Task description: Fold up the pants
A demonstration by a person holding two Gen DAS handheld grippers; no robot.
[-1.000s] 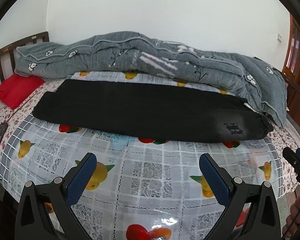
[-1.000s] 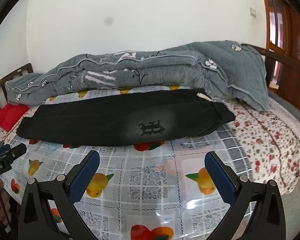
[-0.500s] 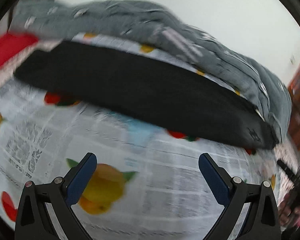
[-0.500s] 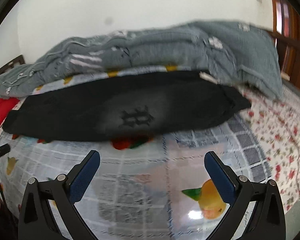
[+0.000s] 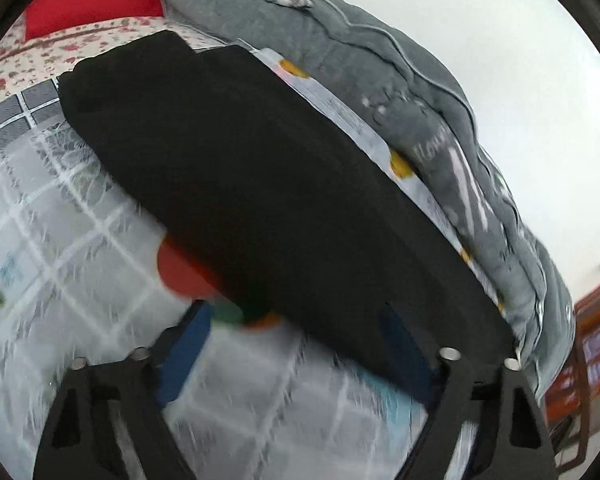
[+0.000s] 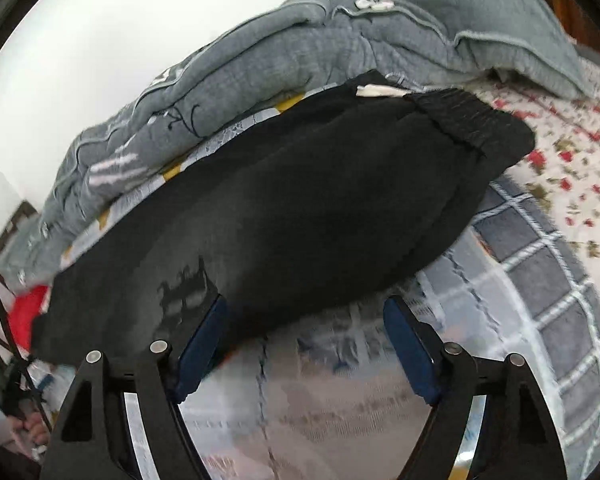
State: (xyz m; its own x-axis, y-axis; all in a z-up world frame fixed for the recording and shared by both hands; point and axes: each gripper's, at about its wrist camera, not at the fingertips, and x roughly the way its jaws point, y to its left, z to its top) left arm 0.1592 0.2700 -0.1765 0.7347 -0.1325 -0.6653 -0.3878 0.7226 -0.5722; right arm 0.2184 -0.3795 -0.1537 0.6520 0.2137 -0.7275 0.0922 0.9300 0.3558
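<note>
On the bed's plastic cover (image 5: 80,248), the black pants (image 5: 284,200) lie just ahead of the left gripper (image 5: 296,344) and right gripper (image 6: 306,340), jaws apart, just been closing, gripping nothing.

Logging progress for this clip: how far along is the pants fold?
Done: pants lie flat, legs stacked lengthwise. In hand: left gripper and right gripper, jaws just narrowing, reach the near edge with nothing gripped. Left: grasping and folding end to end.
</note>
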